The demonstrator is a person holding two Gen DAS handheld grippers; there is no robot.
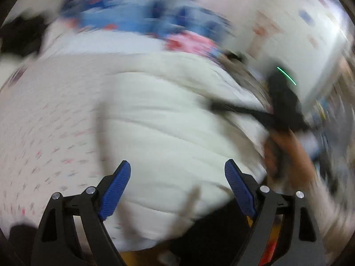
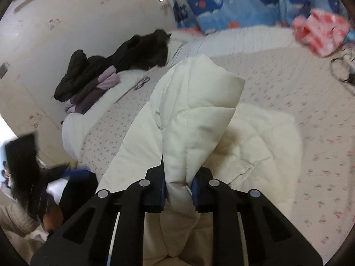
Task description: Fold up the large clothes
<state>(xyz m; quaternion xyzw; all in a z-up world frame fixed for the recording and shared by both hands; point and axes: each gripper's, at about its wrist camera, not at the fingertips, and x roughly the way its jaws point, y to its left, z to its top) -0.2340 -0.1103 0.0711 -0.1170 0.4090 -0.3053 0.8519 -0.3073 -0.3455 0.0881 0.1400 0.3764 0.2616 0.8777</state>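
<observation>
Your right gripper (image 2: 178, 190) clamps the white padded jacket (image 2: 199, 115); your left gripper (image 1: 177, 186) hangs spread just above it.

The whole left wrist view was smeared by motion, so the blue patterned bedding (image 1: 137, 15) and the right gripper (image 1: 224, 107) beyond the white padded jacket (image 1: 168, 119) were reduced to streaks. In the right wrist view, the jacket's lower part was cut off by the bottom edge, and the left gripper (image 2: 73, 173) was blurred.
</observation>
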